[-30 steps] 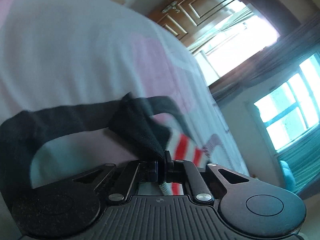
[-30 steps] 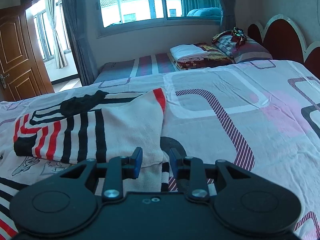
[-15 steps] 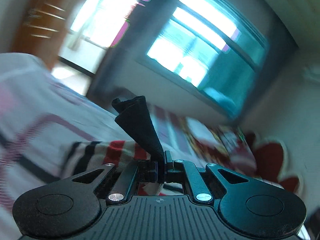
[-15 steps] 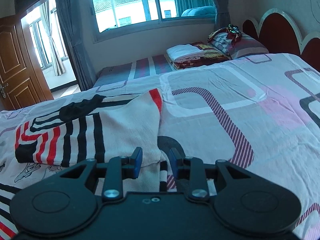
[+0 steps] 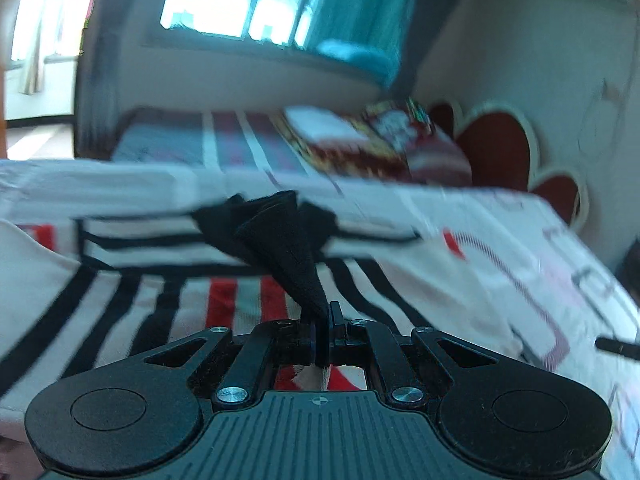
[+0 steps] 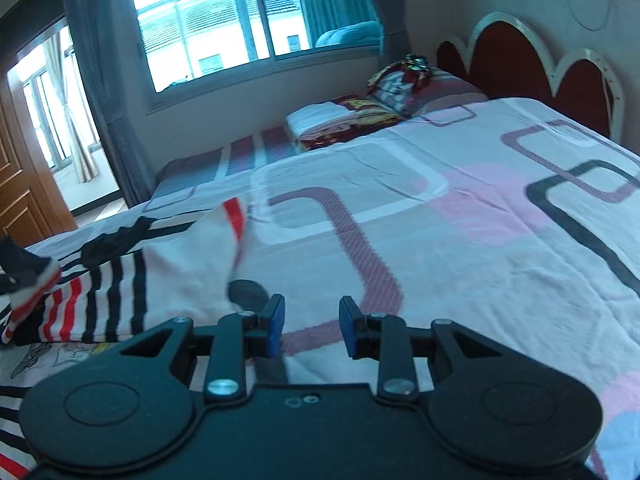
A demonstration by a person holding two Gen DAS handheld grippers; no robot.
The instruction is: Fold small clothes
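The bed [image 6: 460,208] served as the folding surface, and the striped garment [image 6: 172,272] lay spread near its left side. The left gripper [image 5: 322,336], pressed together, pinched the garment's black part [image 5: 292,256], probably a cuff, to carry a fold across. The right gripper [image 6: 308,326] stood parted and empty over bare sheet.

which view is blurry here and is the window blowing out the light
Left wrist view: motion-smeared, the striped shirt and pillows soft, only the left gripper crisp; window glares white. Right wrist view: mostly sharp, bedsheet pattern clear, window bright but detailed, edges bent by fisheye.
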